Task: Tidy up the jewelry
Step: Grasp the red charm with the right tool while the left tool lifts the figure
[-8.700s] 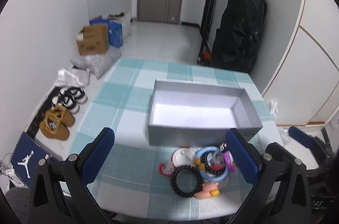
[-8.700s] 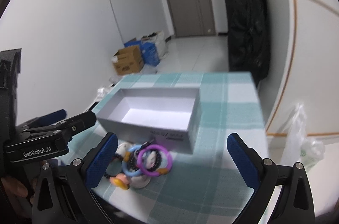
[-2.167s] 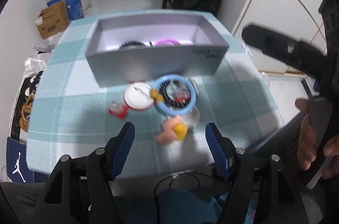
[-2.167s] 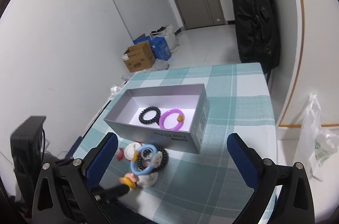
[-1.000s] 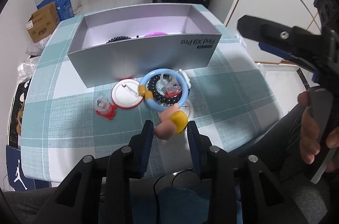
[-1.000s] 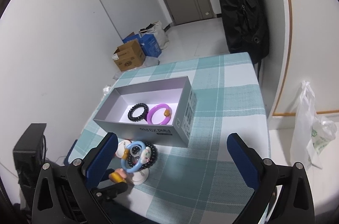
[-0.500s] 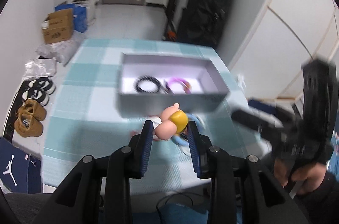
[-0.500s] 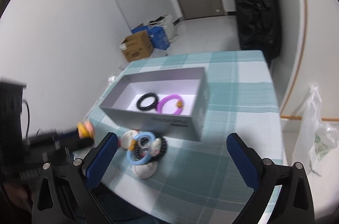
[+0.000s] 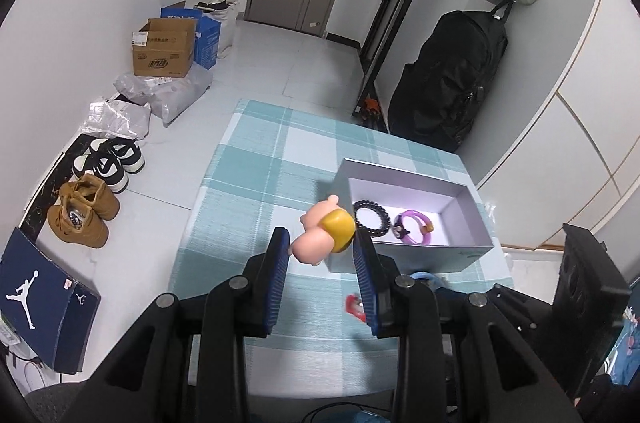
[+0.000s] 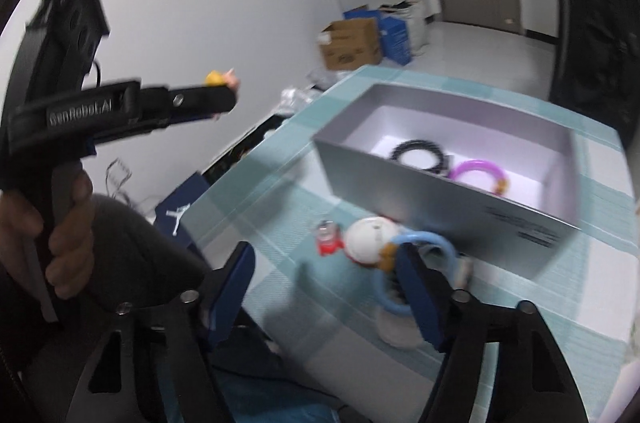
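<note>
My left gripper [image 9: 322,249] is shut on a pink and yellow figurine [image 9: 324,230] and holds it high above the table, near the left end of the grey box [image 9: 468,251]. In the right wrist view the figurine [image 10: 221,78] shows at the left gripper's tip. The box holds a black bead bracelet [image 9: 371,217] and a purple bracelet [image 9: 412,226]. My right gripper [image 10: 326,281] is open and empty, low over the table, its right finger in front of a light blue ring [image 10: 424,265].
A white round badge [image 10: 370,233] and a small red piece [image 10: 329,234] lie in front of the box [image 10: 460,199] on the teal checked cloth [image 9: 256,191]. Shoes [image 9: 84,211] and cardboard boxes [image 9: 164,49] sit on the floor at left.
My left gripper closed on the figurine and lifted it up off the table, toward the box's left end. My right gripper has dropped low toward the pile by the box.
</note>
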